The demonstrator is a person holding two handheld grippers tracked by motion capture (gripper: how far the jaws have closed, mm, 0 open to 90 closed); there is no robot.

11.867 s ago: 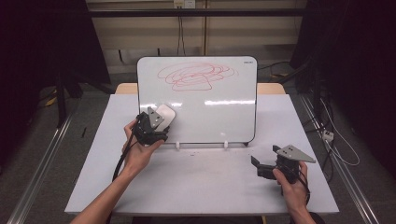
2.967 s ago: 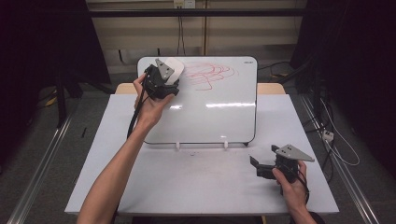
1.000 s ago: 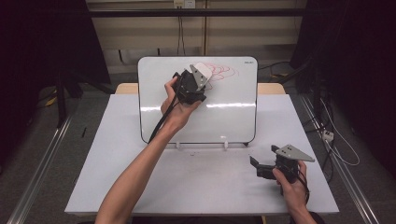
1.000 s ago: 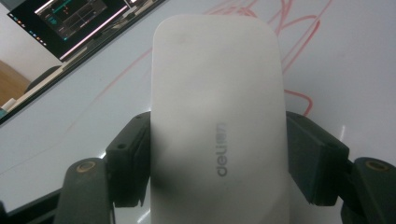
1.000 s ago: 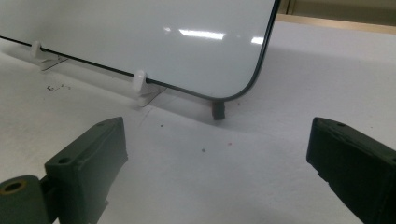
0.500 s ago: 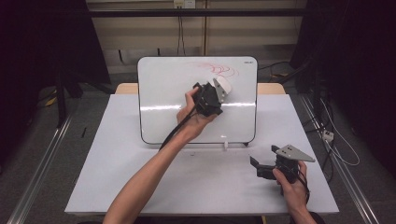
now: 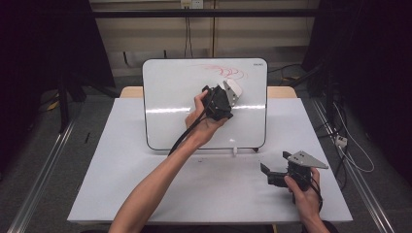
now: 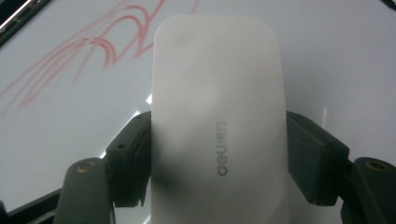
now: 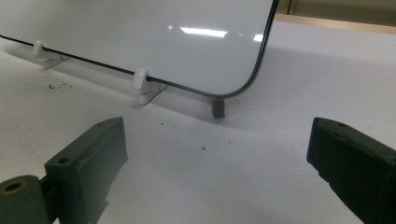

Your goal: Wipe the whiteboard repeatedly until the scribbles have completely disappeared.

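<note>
The bench (image 7: pixel 145 184) carries a tilted whiteboard (image 7: pixel 170 102). Red scribble (image 7: pixel 228 72) remains at the whiteboard's top right. From above, the left claw (image 7: pixel 229 93) presses an eraser (image 7: pixel 233 90) against the whiteboard below the scribble; its own view shows the jaws pinching the eraser's sides. The right claw (image 7: pixel 266 171) rests spread, below the whiteboard's lower right corner.
</note>
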